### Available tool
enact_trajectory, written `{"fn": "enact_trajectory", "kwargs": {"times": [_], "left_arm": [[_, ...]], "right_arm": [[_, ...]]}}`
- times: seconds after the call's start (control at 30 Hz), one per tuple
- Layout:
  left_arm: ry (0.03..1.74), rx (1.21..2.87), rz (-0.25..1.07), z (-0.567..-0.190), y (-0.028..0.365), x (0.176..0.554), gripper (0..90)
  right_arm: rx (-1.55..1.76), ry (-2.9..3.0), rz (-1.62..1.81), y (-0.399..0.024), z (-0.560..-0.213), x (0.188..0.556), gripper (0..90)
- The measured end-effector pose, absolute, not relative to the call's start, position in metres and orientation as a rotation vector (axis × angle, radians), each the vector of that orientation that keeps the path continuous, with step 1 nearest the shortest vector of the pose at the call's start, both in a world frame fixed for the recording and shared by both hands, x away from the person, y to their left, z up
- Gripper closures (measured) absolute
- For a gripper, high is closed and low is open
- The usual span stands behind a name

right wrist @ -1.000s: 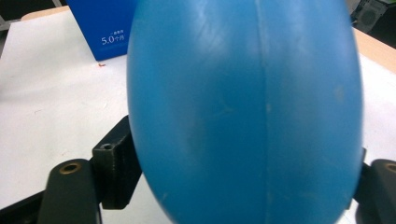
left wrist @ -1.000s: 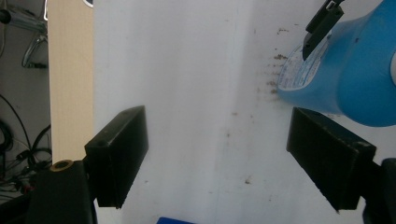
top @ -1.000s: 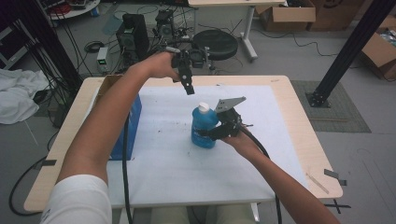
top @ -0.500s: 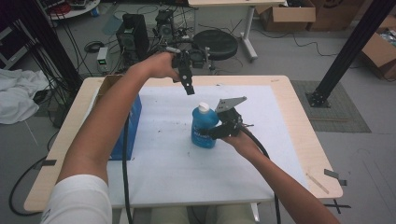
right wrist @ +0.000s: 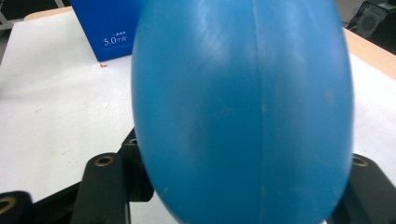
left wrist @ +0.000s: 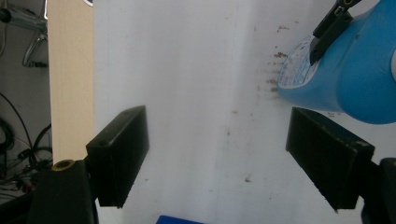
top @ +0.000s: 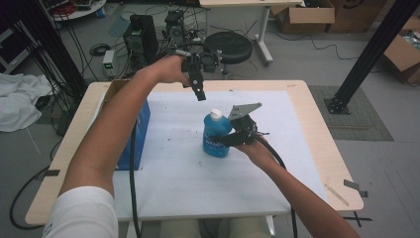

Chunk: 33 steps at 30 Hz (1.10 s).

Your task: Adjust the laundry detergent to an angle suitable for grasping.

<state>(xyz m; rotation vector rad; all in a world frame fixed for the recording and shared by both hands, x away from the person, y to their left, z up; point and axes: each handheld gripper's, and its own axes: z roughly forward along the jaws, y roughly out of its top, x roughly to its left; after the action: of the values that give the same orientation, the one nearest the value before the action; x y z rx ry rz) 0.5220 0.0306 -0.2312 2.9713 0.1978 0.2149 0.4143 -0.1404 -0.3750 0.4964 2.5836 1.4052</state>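
A blue bottle (top: pixel 217 135) with a white cap stands upright on the white mat (top: pixel 173 173) near the middle of the table. My right gripper (top: pixel 223 141) comes at it from the right. Its jaws have just been closing and now press on the bottle's body (right wrist: pixel 243 107), one on each side. My left gripper (top: pixel 199 94) hangs above the far part of the mat and points down. It is open, with nothing between its jaws (left wrist: pixel 215 158). In the left gripper view the bottle (left wrist: pixel 345 70) lies to the upper right, with a right gripper jaw on it.
A blue carton (top: pixel 138 134) stands on the left side of the mat, near the left forearm. It also shows in the right gripper view as the carton (right wrist: pixel 112 28) behind the bottle. The wooden table edge (top: pixel 327 148) frames the mat.
The right gripper's jaws have drawn in against the blue bottle. Both hands and the bottle stay where they were.
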Motion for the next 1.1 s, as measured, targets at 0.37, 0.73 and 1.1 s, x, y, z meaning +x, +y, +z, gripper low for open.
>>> {"fn": "enact_trajectory", "kwargs": {"times": [0.37,0.73,1.1], "left_arm": [[0.201,2.975,0.218,-0.231,0.031,0.522,22.2],[0.211,2.973,0.223,-0.230,0.035,0.521,22.1],[0.209,2.977,0.230,-0.227,0.034,0.519,22.0]], "right_arm": [[0.497,2.579,1.404,-0.141,-0.374,0.415,43.4],[0.428,2.581,1.396,-0.141,-0.368,0.411,44.0],[0.189,2.654,1.526,-0.142,-0.350,0.402,43.9]]}}
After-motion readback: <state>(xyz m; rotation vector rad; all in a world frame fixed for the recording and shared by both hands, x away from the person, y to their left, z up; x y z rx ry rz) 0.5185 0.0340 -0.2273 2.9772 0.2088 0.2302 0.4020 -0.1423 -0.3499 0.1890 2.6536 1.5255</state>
